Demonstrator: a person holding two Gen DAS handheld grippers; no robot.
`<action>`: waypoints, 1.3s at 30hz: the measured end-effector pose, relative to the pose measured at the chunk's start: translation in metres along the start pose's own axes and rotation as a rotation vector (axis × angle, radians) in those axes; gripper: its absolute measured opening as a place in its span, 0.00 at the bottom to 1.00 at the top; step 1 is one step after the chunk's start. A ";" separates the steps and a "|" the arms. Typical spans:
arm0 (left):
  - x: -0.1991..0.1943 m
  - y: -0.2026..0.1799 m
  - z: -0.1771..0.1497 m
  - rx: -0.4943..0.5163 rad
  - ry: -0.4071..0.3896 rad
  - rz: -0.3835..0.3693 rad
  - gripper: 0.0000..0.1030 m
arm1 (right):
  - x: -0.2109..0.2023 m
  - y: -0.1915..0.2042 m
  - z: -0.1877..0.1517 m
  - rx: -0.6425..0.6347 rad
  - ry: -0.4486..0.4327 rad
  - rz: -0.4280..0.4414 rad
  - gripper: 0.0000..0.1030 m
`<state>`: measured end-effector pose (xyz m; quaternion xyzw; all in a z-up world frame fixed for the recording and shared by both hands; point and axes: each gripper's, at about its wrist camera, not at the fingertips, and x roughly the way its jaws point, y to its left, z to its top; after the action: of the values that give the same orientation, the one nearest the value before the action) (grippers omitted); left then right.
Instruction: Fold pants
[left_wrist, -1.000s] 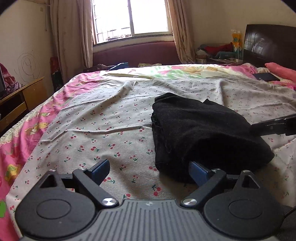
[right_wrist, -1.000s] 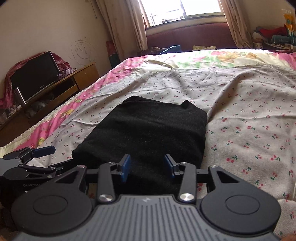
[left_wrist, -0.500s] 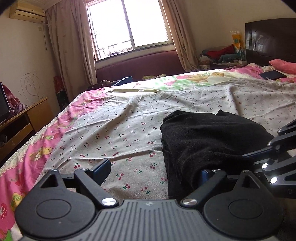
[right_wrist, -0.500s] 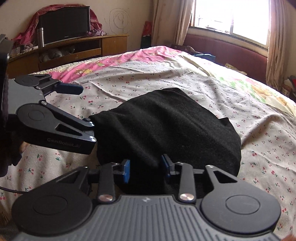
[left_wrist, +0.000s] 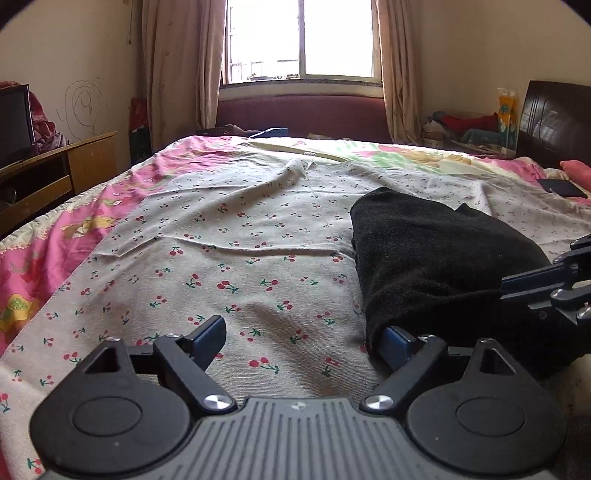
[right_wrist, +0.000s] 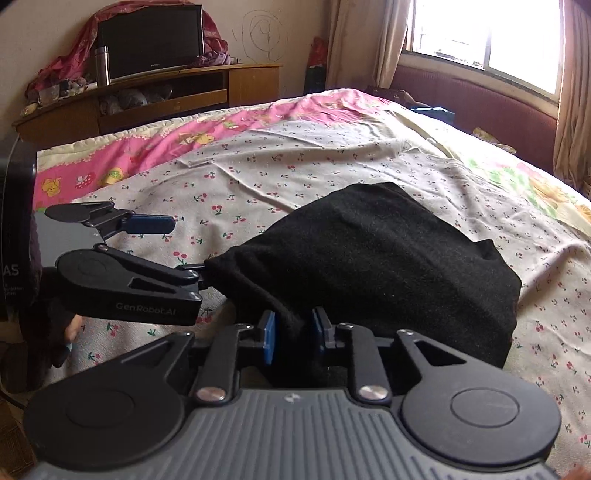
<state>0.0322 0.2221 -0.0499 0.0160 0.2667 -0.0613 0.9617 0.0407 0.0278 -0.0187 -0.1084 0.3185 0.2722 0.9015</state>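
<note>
Black pants (right_wrist: 388, 266) hide left claw (left_wrist: 306, 336) fingertip, spread; right claw (right_wrist: 293, 336) pinching pants, just loosening.

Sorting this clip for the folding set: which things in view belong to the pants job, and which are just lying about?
Job:
- folded black fabric pants
- right tongs, pinching the pants' near edge
- left tongs, open, one finger tucked under the pants
- cherry-print sheet as work surface

Lying about:
- black television
- steel flask
- dark phone-like slab
- wooden cabinet
</note>
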 end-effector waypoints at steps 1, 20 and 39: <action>-0.006 0.001 0.003 0.001 -0.004 -0.007 0.97 | -0.010 -0.004 0.003 0.026 -0.019 0.015 0.21; -0.027 -0.068 0.029 0.020 0.176 0.049 0.99 | -0.047 -0.058 -0.020 0.373 0.070 -0.100 0.24; -0.052 -0.115 0.028 0.005 0.203 0.135 1.00 | -0.079 -0.049 -0.032 0.383 0.015 -0.070 0.31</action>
<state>-0.0124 0.1115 0.0013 0.0425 0.3608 0.0047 0.9317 0.0006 -0.0576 0.0074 0.0520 0.3672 0.1742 0.9122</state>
